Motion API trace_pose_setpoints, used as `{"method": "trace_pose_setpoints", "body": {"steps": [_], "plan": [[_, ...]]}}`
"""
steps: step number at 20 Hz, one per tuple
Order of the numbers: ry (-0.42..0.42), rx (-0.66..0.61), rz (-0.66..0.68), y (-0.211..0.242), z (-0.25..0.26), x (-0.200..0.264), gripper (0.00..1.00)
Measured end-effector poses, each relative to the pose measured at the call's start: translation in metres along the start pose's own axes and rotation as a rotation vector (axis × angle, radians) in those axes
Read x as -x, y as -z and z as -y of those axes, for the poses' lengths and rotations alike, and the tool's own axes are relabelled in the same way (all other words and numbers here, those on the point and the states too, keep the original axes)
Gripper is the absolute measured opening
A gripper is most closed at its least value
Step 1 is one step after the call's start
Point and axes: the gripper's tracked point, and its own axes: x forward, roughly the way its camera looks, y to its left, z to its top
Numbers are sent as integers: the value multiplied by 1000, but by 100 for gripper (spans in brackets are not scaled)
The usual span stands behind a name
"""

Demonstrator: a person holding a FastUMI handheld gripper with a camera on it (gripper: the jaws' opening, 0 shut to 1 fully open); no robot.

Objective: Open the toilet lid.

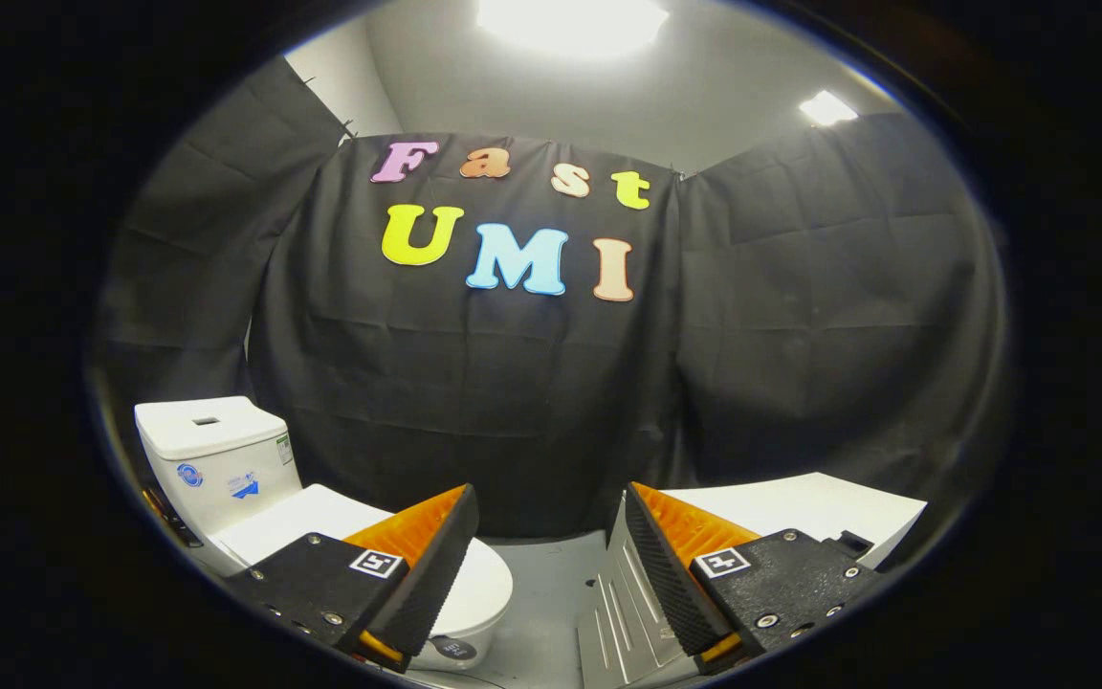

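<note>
A small white toilet stands low on the left, its tank [214, 450] upright at the back. Its lid [302, 517] lies flat and closed over the bowl, whose rounded front [484, 593] pokes out past my left finger. My gripper [551, 536] is open, its two black fingers with orange sides spread wide with nothing between them. The left finger [427, 565] hangs over the front part of the lid and hides some of it; I cannot tell if it touches. The gap between the fingers faces the grey floor to the right of the toilet.
A white flat-topped block [800, 502] sits behind my right finger. A ribbed metal plate [618, 603] leans beside that finger. Grey floor [551, 574] lies between the toilet and the block. Black cloth walls close off the back and both sides.
</note>
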Motion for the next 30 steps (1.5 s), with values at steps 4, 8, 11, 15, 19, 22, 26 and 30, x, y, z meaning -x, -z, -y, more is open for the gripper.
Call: {"method": "trace_pose_setpoints", "body": {"steps": [4,8,11,15,19,22,26,30], "plan": [[4,-16,2,1,2,-1,95],[9,-22,4,0,2,-1,95],[26,-41,14,-7,0,-2,95],[26,-73,44,-26,-18,-6,95],[19,-198,31,-21,-48,-7,95],[13,-306,29,-13,-64,-8,95],[26,-527,13,16,-79,-13,96],[48,-701,-40,59,-88,-10,97]]}}
